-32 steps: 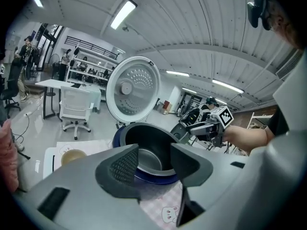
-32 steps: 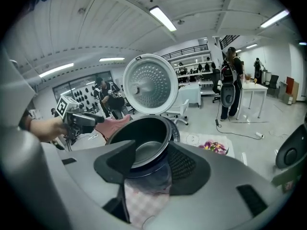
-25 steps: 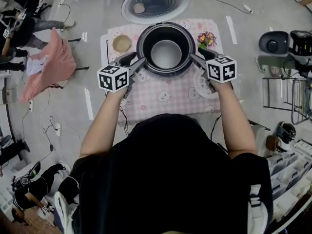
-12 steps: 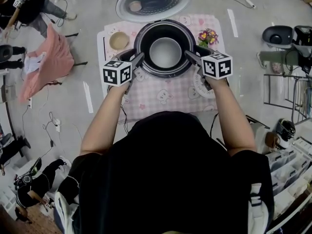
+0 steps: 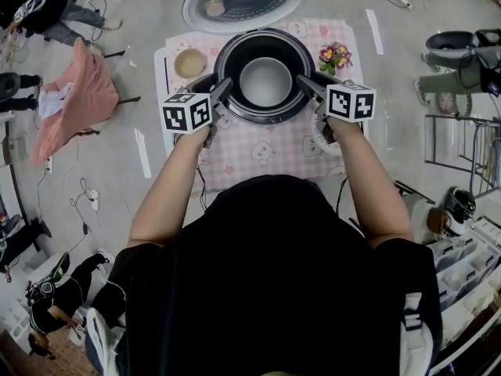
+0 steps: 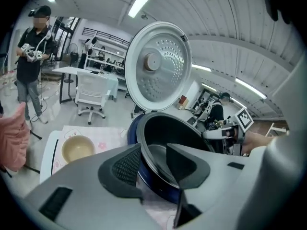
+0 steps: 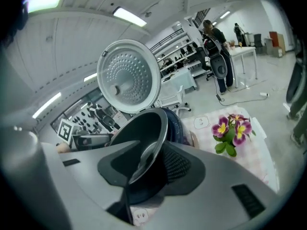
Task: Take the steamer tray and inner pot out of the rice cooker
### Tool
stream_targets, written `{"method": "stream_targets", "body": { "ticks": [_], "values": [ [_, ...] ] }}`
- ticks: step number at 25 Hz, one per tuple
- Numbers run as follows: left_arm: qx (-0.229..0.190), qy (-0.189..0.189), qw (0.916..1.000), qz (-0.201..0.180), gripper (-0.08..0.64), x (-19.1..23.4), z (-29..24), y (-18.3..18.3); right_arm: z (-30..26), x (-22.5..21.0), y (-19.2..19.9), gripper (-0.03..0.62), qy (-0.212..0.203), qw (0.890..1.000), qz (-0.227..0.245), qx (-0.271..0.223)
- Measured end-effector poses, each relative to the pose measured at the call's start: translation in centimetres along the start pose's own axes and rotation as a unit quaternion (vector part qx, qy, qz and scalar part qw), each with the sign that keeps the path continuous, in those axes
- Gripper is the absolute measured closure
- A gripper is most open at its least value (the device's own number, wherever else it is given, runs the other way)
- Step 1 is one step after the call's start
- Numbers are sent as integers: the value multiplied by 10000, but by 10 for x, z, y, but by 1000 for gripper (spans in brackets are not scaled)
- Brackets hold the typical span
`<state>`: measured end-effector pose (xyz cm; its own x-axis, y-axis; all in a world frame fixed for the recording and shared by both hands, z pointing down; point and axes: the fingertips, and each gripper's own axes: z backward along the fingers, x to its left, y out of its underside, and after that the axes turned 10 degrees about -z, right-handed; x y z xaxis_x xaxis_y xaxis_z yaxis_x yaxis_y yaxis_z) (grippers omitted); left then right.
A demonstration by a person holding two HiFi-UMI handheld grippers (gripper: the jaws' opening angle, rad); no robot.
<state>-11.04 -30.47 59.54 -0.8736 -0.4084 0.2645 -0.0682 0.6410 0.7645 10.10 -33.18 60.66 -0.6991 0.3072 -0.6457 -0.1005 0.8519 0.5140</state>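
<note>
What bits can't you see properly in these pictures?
White round thing beside the rice cooker, head view: the right hand covers most; maybe the steamer tray, can't tell.
Pink tablecloth, near edge, head view: the wearer's own head hides it.
Person at top left, head view: cut off by the picture's edge.

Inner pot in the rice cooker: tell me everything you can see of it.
The inner pot is round, dark inside with a pale grey floor and thin metallic rim, seated upright in the open rice cooker. The left gripper and right gripper straddle its rim, their jaws having just been closing.
</note>
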Motion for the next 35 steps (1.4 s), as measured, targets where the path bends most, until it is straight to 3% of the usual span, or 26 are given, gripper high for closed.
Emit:
{"method": "stream_targets", "body": {
  "ticks": [4,7,13,19,26,35],
  "values": [
    [-268,118,9966,772,390,5,0,-2,1,-1,-2,483,-108,9987,-491,-119],
    [-586,482,9802,1831,393,3,3,-6,4,-1,-2,506,-148,9976,-637,-228],
    [-873,536,9614,2554,442,14,7,-8,5,4,-3,515,-351,9958,-773,-331],
    [-886,598,9544,2788,507,15,15,-5,16,13,-8,528,-495,9947,-786,-445],
    [-1047,905,9425,3043,525,9,19,-10,26,17,-10,534,-574,9930,-862,-574],
    [-1295,1118,9431,2853,525,-6,45,-27,48,39,-17,541,-669,9916,-768,-800]
  ]
}}
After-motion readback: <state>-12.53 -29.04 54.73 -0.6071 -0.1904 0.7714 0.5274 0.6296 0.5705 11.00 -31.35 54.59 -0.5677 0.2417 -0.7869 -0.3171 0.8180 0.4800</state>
